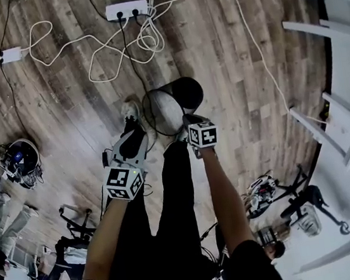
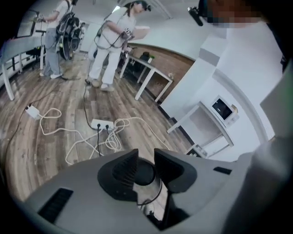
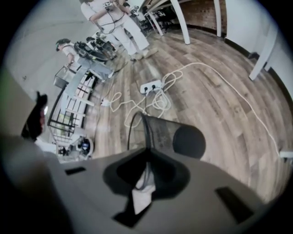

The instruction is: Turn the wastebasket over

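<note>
pinching wastebasket [image 3: 167,132] rim, right tongs [image 3: 146,155]

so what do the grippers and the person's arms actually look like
The left gripper and right gripper are alike: a pale grey shell with two black jaw pads. Each carries a white cube printed with black square markers. The arms are bare below short black sleeves.

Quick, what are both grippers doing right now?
Left gripper: open, holding nothing.
Right gripper: closed on the rim of the black wire-mesh wastebasket.
</note>
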`<action>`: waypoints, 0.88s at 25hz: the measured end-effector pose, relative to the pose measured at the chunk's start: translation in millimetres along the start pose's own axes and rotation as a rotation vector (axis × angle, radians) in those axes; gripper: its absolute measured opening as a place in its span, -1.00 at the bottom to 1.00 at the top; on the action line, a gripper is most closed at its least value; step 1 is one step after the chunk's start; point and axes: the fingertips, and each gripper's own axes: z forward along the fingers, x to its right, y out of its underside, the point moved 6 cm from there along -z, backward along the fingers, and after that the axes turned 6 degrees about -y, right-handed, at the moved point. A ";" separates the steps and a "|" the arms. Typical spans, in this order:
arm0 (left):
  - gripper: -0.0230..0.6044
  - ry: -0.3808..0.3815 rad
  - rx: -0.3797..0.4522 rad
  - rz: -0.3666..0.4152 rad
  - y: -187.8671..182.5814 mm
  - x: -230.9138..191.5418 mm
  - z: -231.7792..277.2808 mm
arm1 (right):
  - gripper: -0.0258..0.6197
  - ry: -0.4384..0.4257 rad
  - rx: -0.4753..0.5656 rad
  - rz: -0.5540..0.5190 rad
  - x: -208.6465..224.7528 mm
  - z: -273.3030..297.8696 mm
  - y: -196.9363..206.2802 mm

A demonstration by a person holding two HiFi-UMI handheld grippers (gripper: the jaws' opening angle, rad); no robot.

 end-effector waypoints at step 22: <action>-0.65 -0.103 -0.325 0.002 89.3 -62.4 111.3 | -0.76 -0.131 0.191 -0.068 -68.0 -141.4 -38.2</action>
